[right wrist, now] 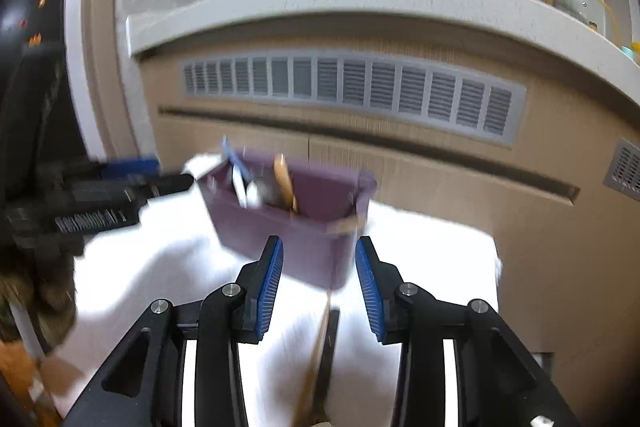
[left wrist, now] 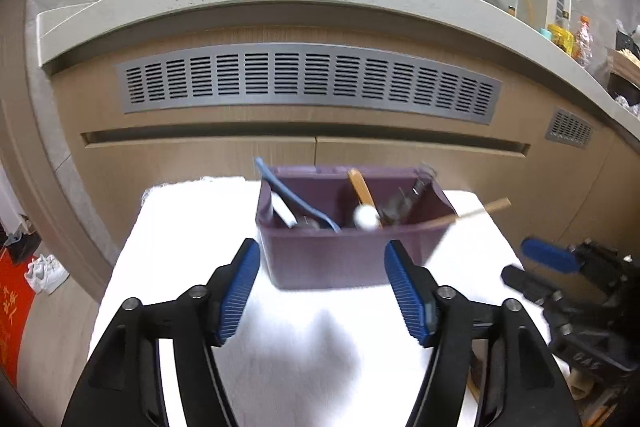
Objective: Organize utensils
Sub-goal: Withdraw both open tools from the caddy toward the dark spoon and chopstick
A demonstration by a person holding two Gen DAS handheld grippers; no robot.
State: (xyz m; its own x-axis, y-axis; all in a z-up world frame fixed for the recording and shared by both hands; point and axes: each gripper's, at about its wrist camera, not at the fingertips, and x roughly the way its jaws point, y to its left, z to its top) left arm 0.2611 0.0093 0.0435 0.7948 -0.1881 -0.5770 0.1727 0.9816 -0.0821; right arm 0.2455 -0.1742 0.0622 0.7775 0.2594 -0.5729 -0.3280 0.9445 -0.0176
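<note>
Here: purple bin (left wrist: 340, 255) on white bench (left wrist: 192, 247), holding blue spatula (left wrist: 288, 193); left gripper (left wrist: 322, 277) and right gripper (right wrist: 319, 273) before bin, fingers spread, empty.

Purple bin (left wrist: 340, 259) at frame centre on a white tabletop (left wrist: 192, 227) holds a blue-handled utensil (left wrist: 288, 195) and an orange-handled utensil (left wrist: 360, 187); both grippers, left (left wrist: 322, 279) and right (right wrist: 319, 275), show black frames with blue ribbed pads (left wrist: 236, 291); grey slotted vent (left wrist: 308, 79) above.
</note>
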